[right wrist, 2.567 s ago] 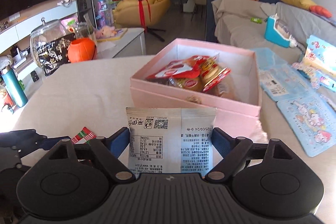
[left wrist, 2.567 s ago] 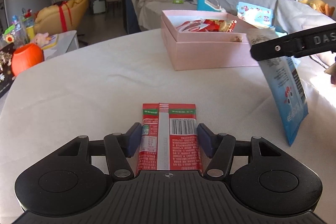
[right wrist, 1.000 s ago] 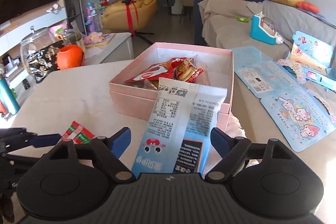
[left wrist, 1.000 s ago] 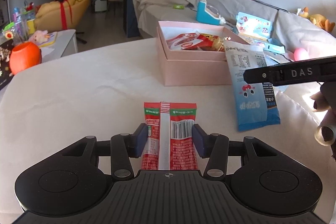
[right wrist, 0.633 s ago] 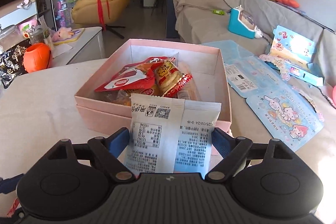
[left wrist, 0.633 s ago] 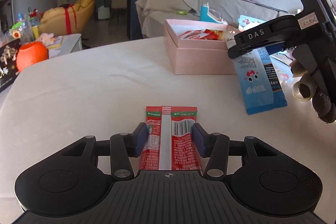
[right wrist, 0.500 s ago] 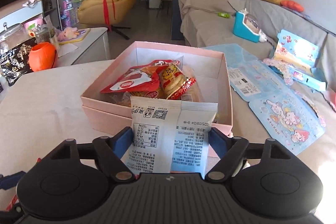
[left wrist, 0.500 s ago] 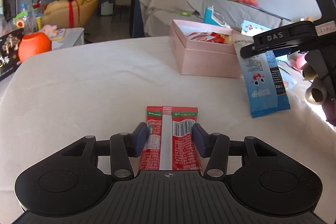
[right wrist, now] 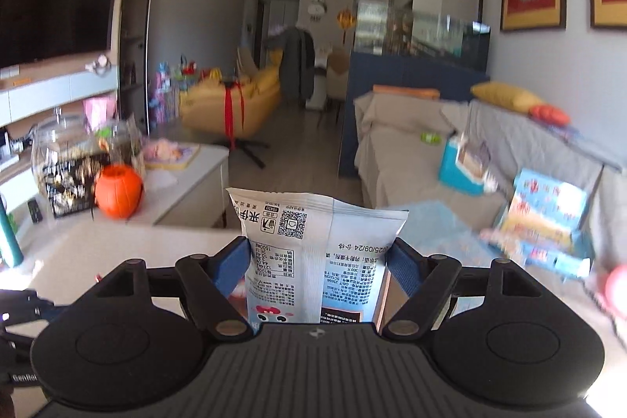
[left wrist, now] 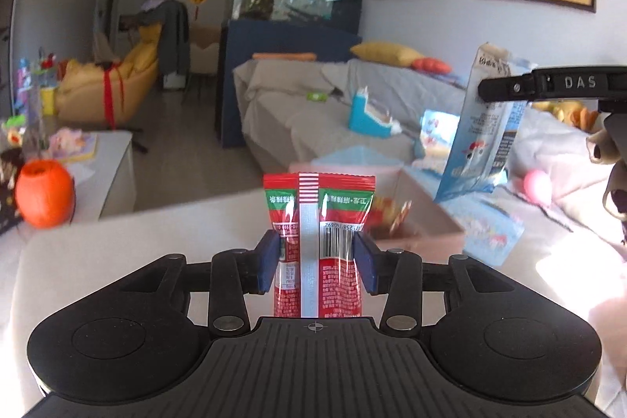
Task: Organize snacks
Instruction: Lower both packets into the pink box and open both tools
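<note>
My left gripper point(left wrist: 317, 263) is shut on a red and green snack packet point(left wrist: 318, 222) and holds it raised above the table. The pink box point(left wrist: 423, 226) with snacks inside lies just behind the packet, partly hidden by it. My right gripper point(right wrist: 318, 267) is shut on a white and blue snack bag point(right wrist: 313, 261). In the left wrist view that bag point(left wrist: 486, 128) hangs from the right gripper's finger point(left wrist: 548, 87), high above the box's right side. The box is hidden in the right wrist view.
The table wears a white cloth point(left wrist: 117, 241). An orange pumpkin pot point(left wrist: 45, 198) and a glass jar point(right wrist: 66, 163) stand at the left on a side table. A grey sofa point(left wrist: 313, 120) with blue toy packs lies beyond the table.
Both grippers have risen and tilted up with their packets. The red packet has left the tablecloth and the blue bag now hangs high above the box.
</note>
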`<action>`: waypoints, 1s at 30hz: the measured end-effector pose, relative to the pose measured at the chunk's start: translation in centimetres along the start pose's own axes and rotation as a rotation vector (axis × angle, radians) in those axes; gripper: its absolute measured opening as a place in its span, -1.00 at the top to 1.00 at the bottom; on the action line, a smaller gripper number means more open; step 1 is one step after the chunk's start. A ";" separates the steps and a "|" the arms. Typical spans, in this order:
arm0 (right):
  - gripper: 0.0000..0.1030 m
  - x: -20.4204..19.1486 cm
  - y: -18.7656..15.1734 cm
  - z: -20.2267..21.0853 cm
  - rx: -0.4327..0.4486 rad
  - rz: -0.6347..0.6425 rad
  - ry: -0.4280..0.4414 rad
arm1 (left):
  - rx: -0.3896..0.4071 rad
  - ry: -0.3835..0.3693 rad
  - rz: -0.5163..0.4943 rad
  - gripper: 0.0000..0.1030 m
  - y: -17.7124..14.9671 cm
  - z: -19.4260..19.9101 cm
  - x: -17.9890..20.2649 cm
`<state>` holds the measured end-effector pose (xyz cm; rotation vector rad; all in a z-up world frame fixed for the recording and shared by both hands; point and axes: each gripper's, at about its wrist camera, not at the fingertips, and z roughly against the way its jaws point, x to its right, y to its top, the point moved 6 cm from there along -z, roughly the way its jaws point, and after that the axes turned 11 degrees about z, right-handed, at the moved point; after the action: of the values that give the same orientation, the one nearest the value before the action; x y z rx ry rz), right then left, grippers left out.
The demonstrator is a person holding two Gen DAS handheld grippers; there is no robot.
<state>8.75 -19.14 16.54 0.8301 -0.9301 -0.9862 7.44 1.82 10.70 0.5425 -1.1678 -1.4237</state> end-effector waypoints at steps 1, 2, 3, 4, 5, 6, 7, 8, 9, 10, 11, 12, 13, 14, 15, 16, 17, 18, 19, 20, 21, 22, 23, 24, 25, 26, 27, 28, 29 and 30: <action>-0.49 0.6 1.3 0.2 0.020 0.003 -0.008 | 0.016 -0.024 -0.013 0.10 1.7 -0.5 0.8; -0.49 1.1 2.5 0.4 0.037 0.006 -0.008 | 0.030 -0.043 -0.025 0.10 3.2 -1.1 1.5; -0.49 1.7 3.7 0.3 0.047 0.008 -0.005 | 0.046 -0.056 -0.041 0.09 4.7 -2.1 2.4; -0.49 2.2 4.6 0.1 0.047 0.008 -0.007 | 0.047 -0.064 -0.055 0.09 5.7 -3.2 3.0; -0.49 2.7 5.4 -0.3 0.040 0.005 -0.007 | 0.033 -0.081 -0.065 0.09 6.7 -4.4 3.5; -0.49 3.2 6.0 -0.7 0.025 0.001 0.001 | 0.006 -0.109 -0.053 0.08 7.3 -6.1 4.0; -0.49 3.6 6.4 -1.2 0.010 -0.008 0.011 | -0.024 -0.138 -0.025 0.08 7.8 -7.7 4.1; -0.49 4.1 6.6 -1.8 -0.006 -0.020 0.025 | -0.064 -0.166 0.003 0.07 7.8 -9.6 4.1; -0.49 4.6 6.6 -2.6 -0.025 -0.032 0.044 | -0.108 -0.188 0.028 0.06 7.6 -11.6 3.9; -0.49 5.0 6.4 -3.5 -0.049 -0.048 0.065 | -0.148 -0.200 0.045 0.04 7.1 -13.6 3.5; -0.49 5.3 5.9 -4.7 -0.080 -0.067 0.088 | -0.186 -0.192 0.050 0.04 6.3 -15.6 3.0; -0.49 5.5 5.3 -6.2 -0.116 -0.088 0.116 | -0.218 -0.167 0.045 0.03 5.3 -17.3 2.6; -0.49 5.6 4.5 -7.8 -0.154 -0.109 0.147 | -0.243 -0.144 0.034 0.10 4.4 -18.8 2.1; -0.49 5.6 3.6 -9.5 -0.190 -0.128 0.173 | -0.265 -0.130 0.026 0.12 3.4 -20.0 1.7; -0.49 5.5 2.6 -11.3 -0.225 -0.145 0.190 | -0.280 -0.127 0.029 0.12 2.6 -20.7 1.3; -0.49 5.3 1.4 -13.2 -0.262 -0.160 0.203 | -0.290 -0.132 0.036 0.12 2.0 -21.2 0.9; -0.49 5.2 0.3 -15.0 -0.299 -0.175 0.208 | -0.298 -0.134 0.037 0.11 1.5 -21.5 0.8; -0.49 4.9 -0.9 -16.6 -0.332 -0.188 0.206 | -0.301 -0.124 0.022 0.11 0.9 -21.6 0.6; -0.42 4.6 -2.0 -18.3 -0.353 -0.198 0.200 | -0.302 -0.112 0.001 0.11 0.5 -21.8 0.6; 0.09 4.1 -3.1 -19.7 -0.383 -0.201 0.206 | -0.301 -0.103 -0.019 0.11 0.2 -21.8 0.6; 0.32 3.6 -4.3 -21.2 -0.434 -0.212 0.225 | -0.301 -0.099 -0.035 0.11 -0.1 -21.8 0.6; 0.32 3.3 -5.5 -22.3 -0.470 -0.247 0.248 | -0.300 -0.098 -0.042 0.11 -0.2 -21.7 0.5; 0.29 3.2 -6.3 -23.1 -0.482 -0.289 0.279 | -0.294 -0.092 -0.048 0.11 -0.3 -21.5 0.4; 0.27 2.9 -6.9 -23.4 -0.485 -0.322 0.316 | -0.286 -0.082 -0.057 0.11 -0.3 -21.3 0.4; 0.26 2.7 -7.4 -23.5 -0.485 -0.331 0.327 | -0.273 -0.062 -0.073 0.11 -0.3 -21.0 0.6; 0.26 2.5 -7.5 -23.2 -0.475 -0.315 0.318 | -0.261 -0.046 -0.086 0.11 -0.2 -20.8 0.7; 0.26 2.2 -7.7 -22.8 -0.468 -0.290 0.305 | -0.247 -0.035 -0.098 0.11 -0.1 -20.4 1.0; 0.26 1.9 -7.7 -22.2 -0.466 -0.279 0.291 | -0.239 -0.031 -0.103 0.11 0.0 -20.0 1.3; 0.25 1.7 -7.6 -21.7 -0.460 -0.276 0.281 | -0.236 -0.028 -0.104 0.11 0.1 -19.6 1.5; 0.22 1.6 -7.6 -21.0 -0.451 -0.266 0.264 | -0.233 -0.024 -0.105 0.11 0.1 -19.1 1.7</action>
<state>26.02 -19.95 2.39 0.6851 -0.3522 -1.2241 23.39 -6.27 3.76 0.4284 -0.9870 -1.6348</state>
